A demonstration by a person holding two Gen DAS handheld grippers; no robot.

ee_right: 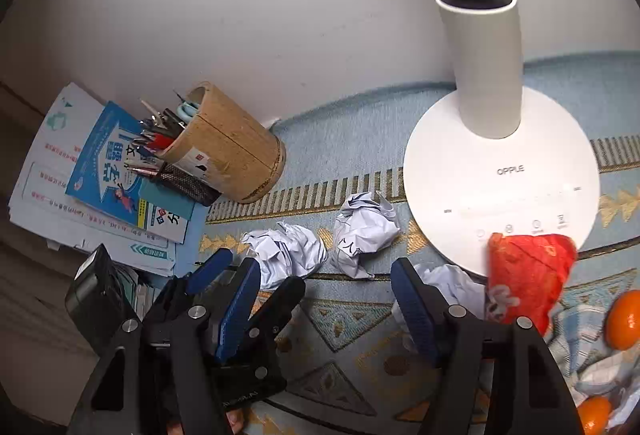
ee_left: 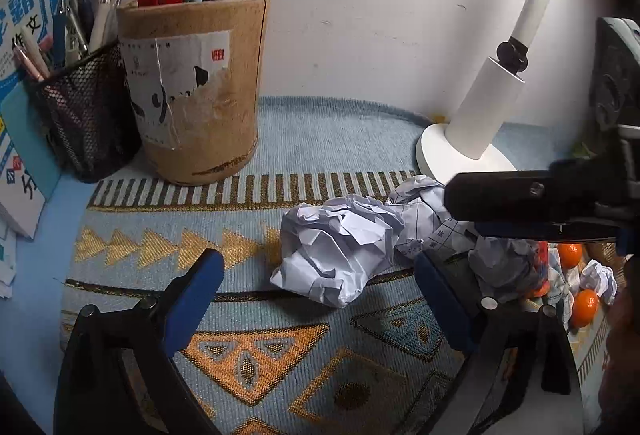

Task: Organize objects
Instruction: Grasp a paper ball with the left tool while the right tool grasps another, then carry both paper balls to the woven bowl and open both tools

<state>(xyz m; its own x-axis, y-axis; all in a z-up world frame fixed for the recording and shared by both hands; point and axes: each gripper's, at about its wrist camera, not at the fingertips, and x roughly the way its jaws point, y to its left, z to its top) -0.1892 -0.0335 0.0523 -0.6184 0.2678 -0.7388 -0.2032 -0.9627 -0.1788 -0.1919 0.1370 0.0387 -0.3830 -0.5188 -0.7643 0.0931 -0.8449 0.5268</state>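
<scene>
Crumpled paper balls [ee_left: 340, 255] lie on a blue and gold patterned mat [ee_left: 248, 355], between a cardboard pen holder [ee_left: 196, 87] and the round base of a white desk lamp [ee_right: 500, 175]. The left gripper [ee_left: 316, 299] hovers with jaws wide apart around the nearest ball, not touching it. The right gripper [ee_right: 324, 299] is also open and empty, beside a red wrapper [ee_right: 528, 275], oranges [ee_right: 624, 319] and stacked books [ee_right: 100, 175].

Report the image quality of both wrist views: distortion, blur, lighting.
Left wrist: strong fisheye bend, dark corners, crumpled paper sharp, soft even light. Right wrist: same bend, lamp base bright but readable, red bag slightly smeared.
</scene>
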